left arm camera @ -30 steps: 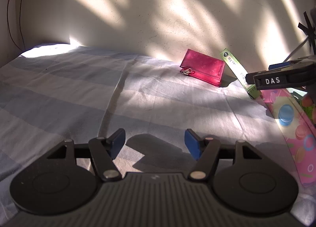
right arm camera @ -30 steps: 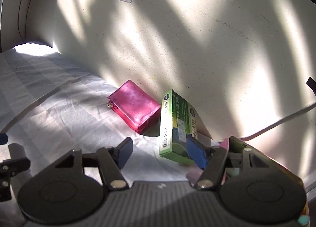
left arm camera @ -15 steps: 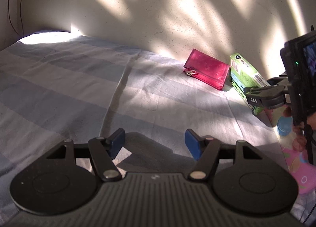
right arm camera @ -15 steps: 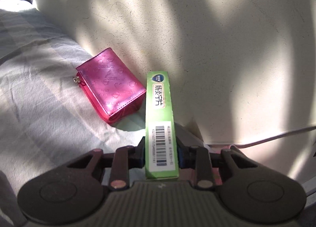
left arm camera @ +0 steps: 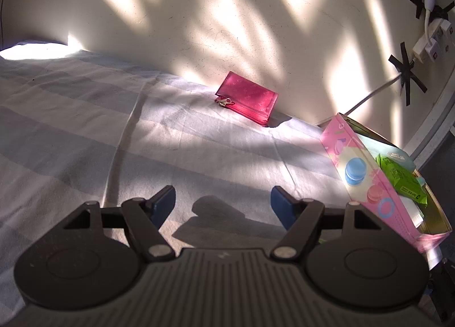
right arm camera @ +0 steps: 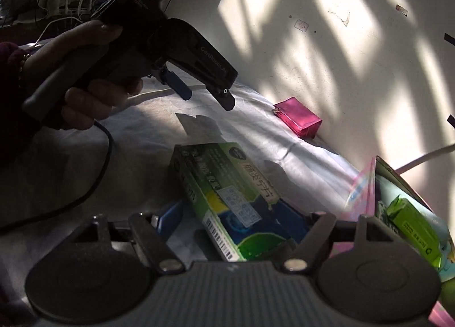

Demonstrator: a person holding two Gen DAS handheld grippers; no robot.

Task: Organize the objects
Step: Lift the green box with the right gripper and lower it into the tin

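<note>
Green cardboard carton [right arm camera: 227,202], long and glossy with a barcode, lies slanted between your right gripper's [right arm camera: 236,227] spread jaws, which have just been opening, pads apparently off its sides. Your left gripper [left arm camera: 221,202], jaws spread on nothing and just opening wider, hangs over the wrinkled striped sheet [left arm camera: 85,133]. Only the right view shows your hand [right arm camera: 93,93] on the left gripper; both show one shiny magenta wallet [left arm camera: 246,101] by the wall and one pink box [left arm camera: 372,182] of packets.

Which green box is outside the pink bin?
The long green box between the right gripper's open jaws, lying on the sheet. The smaller lime one sits inside the bin.
</note>
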